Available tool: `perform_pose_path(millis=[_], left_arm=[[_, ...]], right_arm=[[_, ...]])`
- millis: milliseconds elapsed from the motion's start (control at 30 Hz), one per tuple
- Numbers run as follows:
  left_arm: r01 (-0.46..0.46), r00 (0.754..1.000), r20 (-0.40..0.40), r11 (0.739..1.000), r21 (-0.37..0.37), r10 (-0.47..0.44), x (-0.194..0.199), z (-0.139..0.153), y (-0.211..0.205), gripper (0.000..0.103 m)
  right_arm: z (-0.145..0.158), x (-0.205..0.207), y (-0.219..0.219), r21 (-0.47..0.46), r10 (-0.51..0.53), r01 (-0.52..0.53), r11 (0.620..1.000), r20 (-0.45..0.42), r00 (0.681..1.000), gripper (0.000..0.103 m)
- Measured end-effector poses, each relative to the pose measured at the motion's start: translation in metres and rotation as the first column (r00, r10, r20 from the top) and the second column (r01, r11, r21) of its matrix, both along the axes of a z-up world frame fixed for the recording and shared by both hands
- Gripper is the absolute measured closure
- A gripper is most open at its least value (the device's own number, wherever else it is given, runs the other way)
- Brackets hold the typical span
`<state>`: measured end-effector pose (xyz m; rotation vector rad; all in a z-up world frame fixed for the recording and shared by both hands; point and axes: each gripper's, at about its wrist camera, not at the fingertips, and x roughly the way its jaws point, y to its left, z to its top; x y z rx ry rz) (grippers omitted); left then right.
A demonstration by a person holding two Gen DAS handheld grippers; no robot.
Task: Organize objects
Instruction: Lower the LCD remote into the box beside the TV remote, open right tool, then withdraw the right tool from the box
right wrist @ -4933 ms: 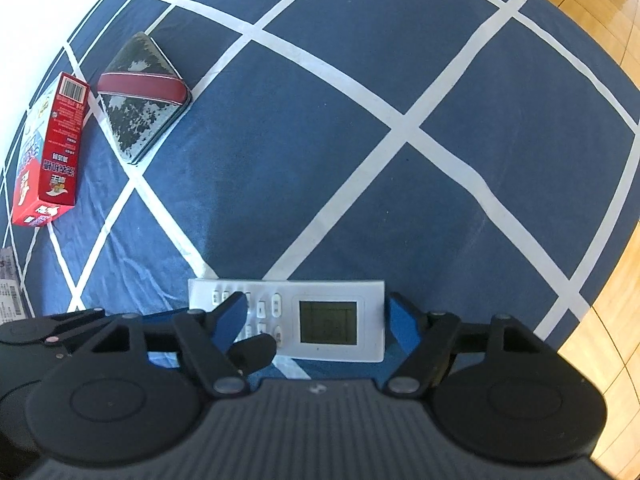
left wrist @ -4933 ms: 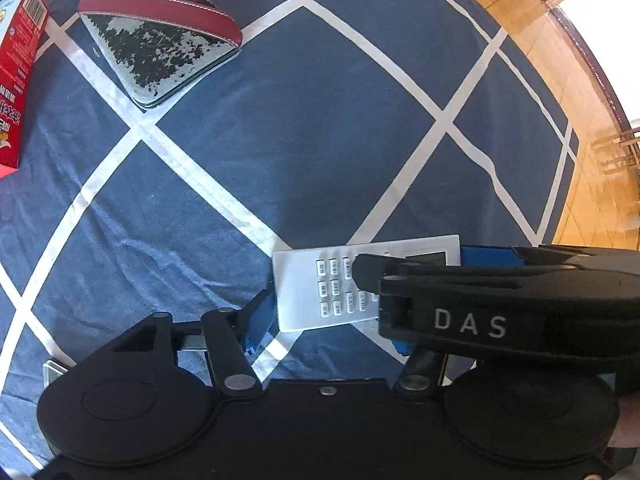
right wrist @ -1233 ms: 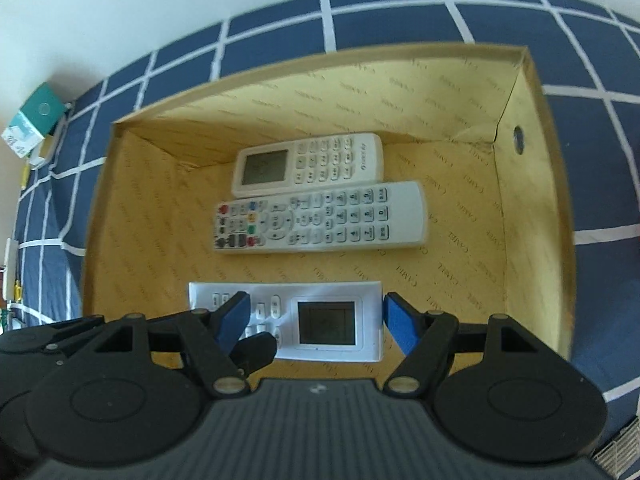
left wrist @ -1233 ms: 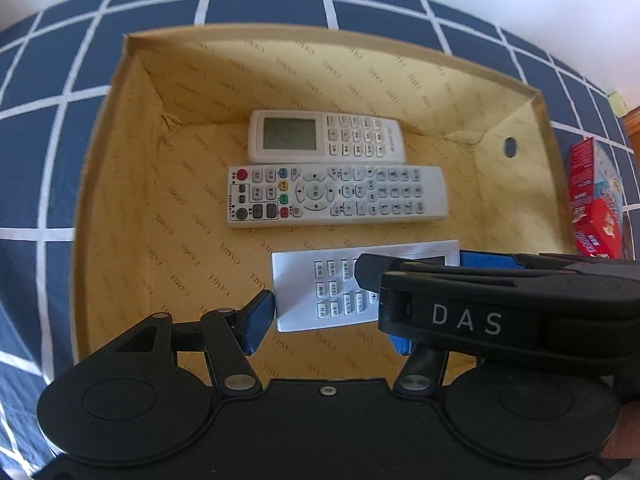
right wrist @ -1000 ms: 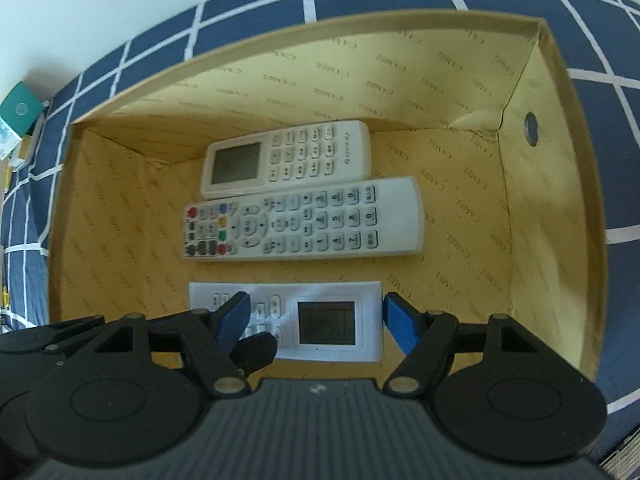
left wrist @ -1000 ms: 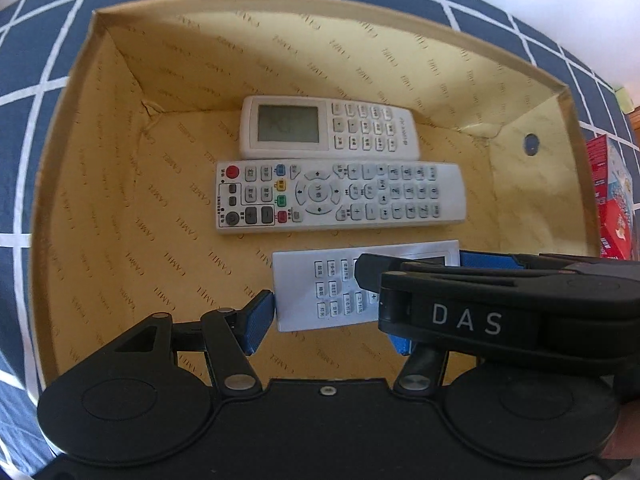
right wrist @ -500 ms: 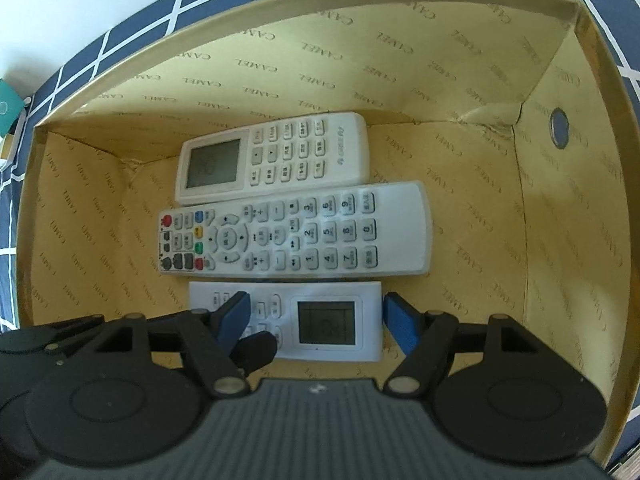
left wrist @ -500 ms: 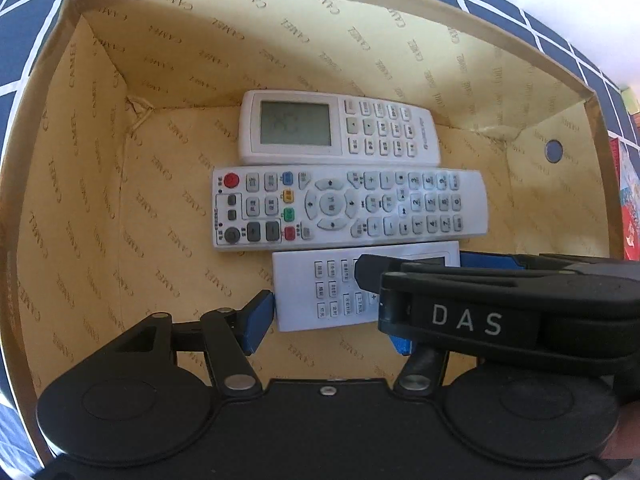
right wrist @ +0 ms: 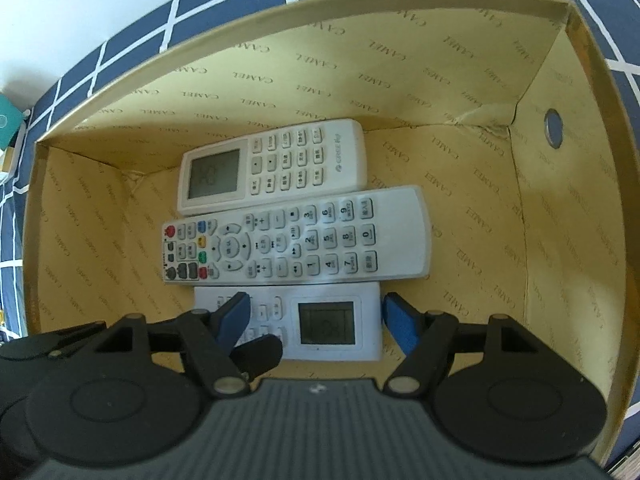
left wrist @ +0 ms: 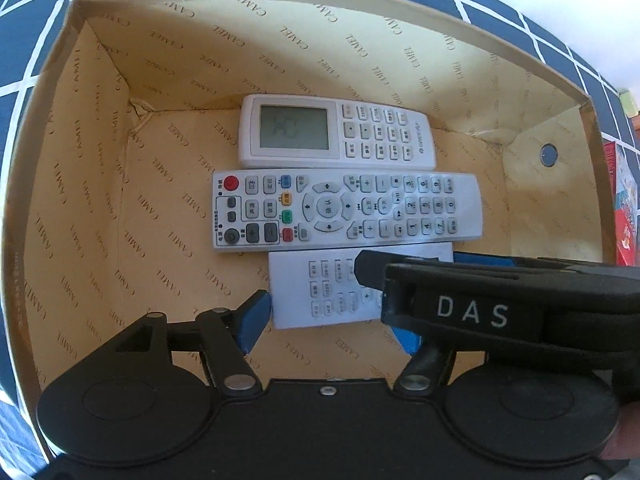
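small remote (left wrist: pixel 320 288), in box (left wrist: pixel 80 160), left claw (left wrist: pixel 332 320) opening

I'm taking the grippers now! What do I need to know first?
Left gripper: its fingers are opening, with the small white remote between them.
Right gripper: around the same remote's screen end; whether it is gripping cannot be told.
Things: the small remote is low inside the cardboard box, right beside the long remote. The remote with the big screen lies behind that one.
Done: two remotes lie in the box, and the third is nearly placed.
Left: let go fully, lift both grippers out, then look for other things to put away.
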<state>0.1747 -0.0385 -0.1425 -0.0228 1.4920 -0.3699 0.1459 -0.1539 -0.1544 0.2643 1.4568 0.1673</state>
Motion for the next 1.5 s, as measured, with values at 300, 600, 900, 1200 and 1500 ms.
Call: perform_pose_path(millis=[300,600,900,1200,1500], left_arm=[[-0.027,0.997,0.079,1.000,-0.006,0.027,-0.021,0.037,-0.001,0.030],[-0.056,0.981,0.187,0.998,-0.007,0.057,-0.053,0.084,0.003,0.020],[-0.057,0.963,0.263,0.998,0.015,0.051,-0.094,0.116,-0.002,0.007],[-0.044,0.961,0.275,0.998,0.053,0.028,-0.134,0.124,-0.019,0.004],[-0.033,0.963,0.271,0.996,0.086,0.009,-0.167,0.123,-0.048,0.000]], right_arm=[[0.033,-0.011,-0.003,0.014,0.002,-0.003,1.000,0.074,0.997,0.029],[0.082,-0.039,-0.010,0.009,0.004,-0.005,1.000,0.169,0.986,0.022],[0.116,-0.079,-0.035,0.002,-0.032,0.032,0.999,0.240,0.970,0.008],[0.133,-0.119,-0.064,0.017,-0.071,0.069,0.997,0.265,0.962,0.000],[0.136,-0.149,-0.101,0.010,-0.085,0.085,0.996,0.268,0.960,0.000]])
